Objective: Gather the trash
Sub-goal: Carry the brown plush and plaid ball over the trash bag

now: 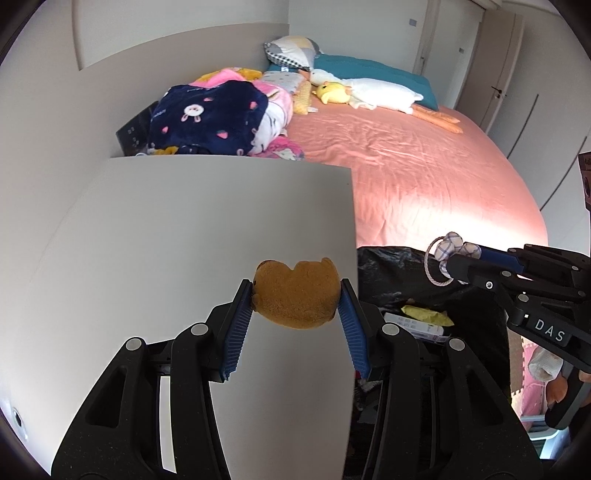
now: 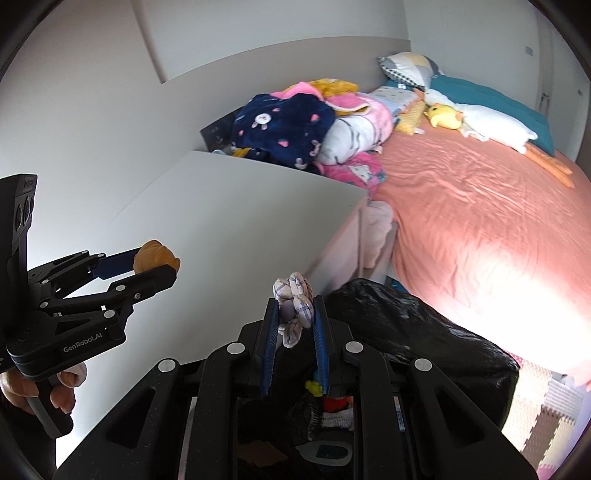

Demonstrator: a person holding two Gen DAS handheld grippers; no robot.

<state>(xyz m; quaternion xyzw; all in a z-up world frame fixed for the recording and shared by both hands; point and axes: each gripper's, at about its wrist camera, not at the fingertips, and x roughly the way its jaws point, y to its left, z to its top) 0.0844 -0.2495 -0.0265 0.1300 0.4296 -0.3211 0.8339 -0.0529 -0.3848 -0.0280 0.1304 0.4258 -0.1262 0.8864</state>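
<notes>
A white tabletop [image 1: 184, 229] is seen below; a pink bed [image 1: 424, 173] (sunlit) is spread beyond, white walls [image 1: 177, 22] behind.

The plush toy [image 1: 295, 297] is held between the left tongs [image 1: 295, 306], above the worktop [image 1: 184, 229]. To their right, the cloth bundle [image 2: 293, 308] is clamped in the right tongs [image 2: 293, 325] over the trash bag [image 2: 406, 325]. Ahead lies the bed [image 1: 424, 177], clothes [image 1: 214, 118] piled at its left.

brown plush toy [image 1: 295, 293], salmon-pink bedsheet [image 1: 424, 177]
</notes>
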